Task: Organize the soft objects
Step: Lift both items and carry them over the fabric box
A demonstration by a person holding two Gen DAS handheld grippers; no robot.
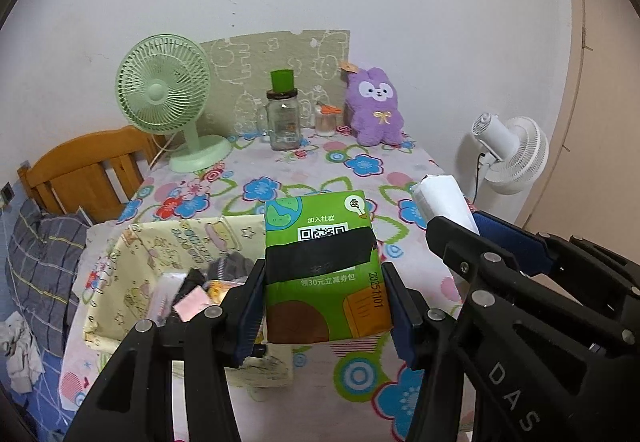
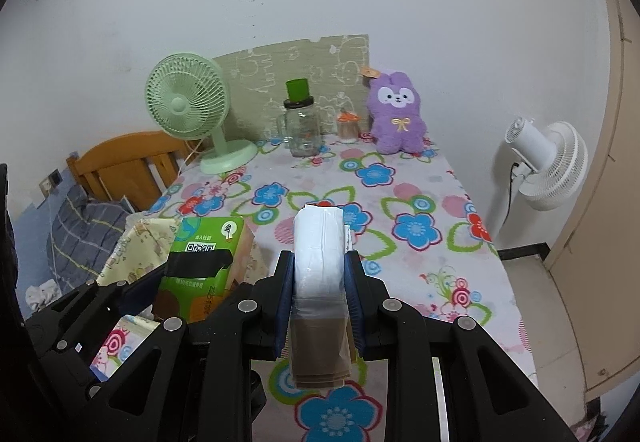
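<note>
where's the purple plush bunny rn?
Purple plush bunny sits upright at the table's far right corner against the wall, right of the small carrot-lidded jar.

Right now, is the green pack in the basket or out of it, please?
Out: the left gripper holds the green pack clamped between its pads, lifted above the table, beside the basket.

Wide open cloth across the middle of the desk (image 2: 420, 202), nothing standing there. The far edge is crowded: green fan (image 2: 188, 102) at the far left corner, glass jar (image 2: 302, 130) and small cup (image 2: 347, 128) mid-edge, purple plush (image 2: 396, 114) at the far right corner. The fabric basket (image 1: 132, 274) blocks the near left corner. The white fan (image 2: 548, 166) stands off the right edge.
</note>
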